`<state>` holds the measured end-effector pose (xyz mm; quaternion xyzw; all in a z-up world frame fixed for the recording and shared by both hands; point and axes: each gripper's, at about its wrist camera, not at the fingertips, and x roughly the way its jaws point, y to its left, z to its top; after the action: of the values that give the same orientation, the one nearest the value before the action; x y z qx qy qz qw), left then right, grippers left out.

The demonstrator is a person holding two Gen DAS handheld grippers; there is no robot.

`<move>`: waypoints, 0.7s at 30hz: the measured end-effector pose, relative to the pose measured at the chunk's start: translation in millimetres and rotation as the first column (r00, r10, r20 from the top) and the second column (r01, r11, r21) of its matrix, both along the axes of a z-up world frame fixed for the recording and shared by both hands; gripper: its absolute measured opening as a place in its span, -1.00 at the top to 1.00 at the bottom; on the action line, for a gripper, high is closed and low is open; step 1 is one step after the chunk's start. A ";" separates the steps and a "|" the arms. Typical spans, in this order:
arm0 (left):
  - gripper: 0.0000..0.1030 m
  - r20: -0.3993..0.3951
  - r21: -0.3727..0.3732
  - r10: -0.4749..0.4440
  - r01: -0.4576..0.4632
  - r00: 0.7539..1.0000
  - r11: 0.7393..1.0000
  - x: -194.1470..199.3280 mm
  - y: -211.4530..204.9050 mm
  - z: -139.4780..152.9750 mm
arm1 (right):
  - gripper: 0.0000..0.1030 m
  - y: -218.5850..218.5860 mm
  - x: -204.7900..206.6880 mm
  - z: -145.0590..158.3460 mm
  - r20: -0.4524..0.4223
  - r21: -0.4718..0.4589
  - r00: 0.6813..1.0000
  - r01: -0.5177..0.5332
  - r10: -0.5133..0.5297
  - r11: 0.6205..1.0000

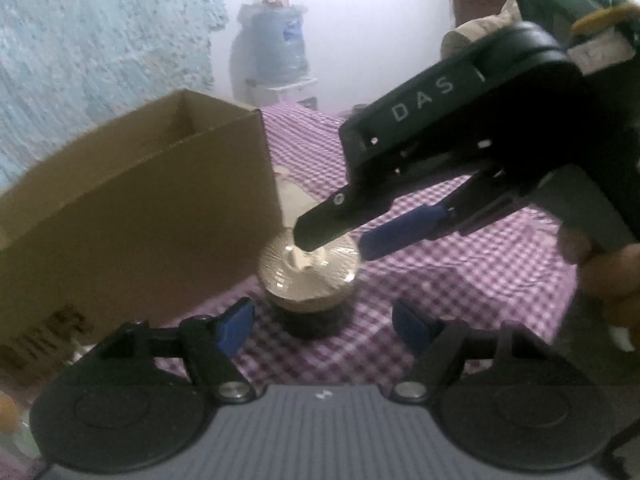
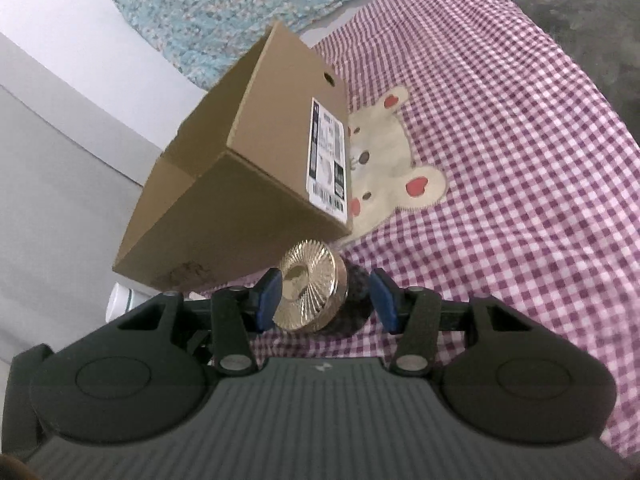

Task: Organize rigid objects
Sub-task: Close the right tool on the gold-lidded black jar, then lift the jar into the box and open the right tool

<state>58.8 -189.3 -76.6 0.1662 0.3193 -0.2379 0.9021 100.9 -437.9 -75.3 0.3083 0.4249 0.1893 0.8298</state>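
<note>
Straddling gold-lidded jar (image 2: 310,290), right gripper (image 2: 326,300) half-open, perhaps touching

Left claw (image 1: 322,326) hangs open over the checked bedcover (image 1: 460,280), nothing between its blue pads. Ahead, the gold-lidded jar (image 1: 308,276) stands just beside the cardboard box (image 1: 132,216); right claw (image 1: 340,242) seems to touch the lid, blurred.
</note>
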 end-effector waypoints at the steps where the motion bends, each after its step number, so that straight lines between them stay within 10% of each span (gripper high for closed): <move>1: -0.51 0.002 0.011 0.007 -0.007 1.000 1.000 -1.3 -1.6 -1.5 | 0.06 0.1 1.0 1.1 0.000 0.003 1.000 0.002 -0.002 1.000; 9: -0.14 -0.018 -0.001 0.037 -0.037 0.999 0.999 18.0 -9.2 0.8 | 0.06 0.9 12.7 -3.4 -0.010 0.036 1.000 0.007 -0.007 0.999; 21: -0.11 -0.062 -0.065 0.036 -0.040 0.997 0.997 21.6 -9.8 4.5 | 0.03 1.7 9.5 -3.3 -0.027 0.032 1.000 -0.005 0.006 0.999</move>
<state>80.4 -199.1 -72.1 0.1231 0.3414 -0.2362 0.9014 110.3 -436.2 -78.6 0.3228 0.4339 0.1939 0.8185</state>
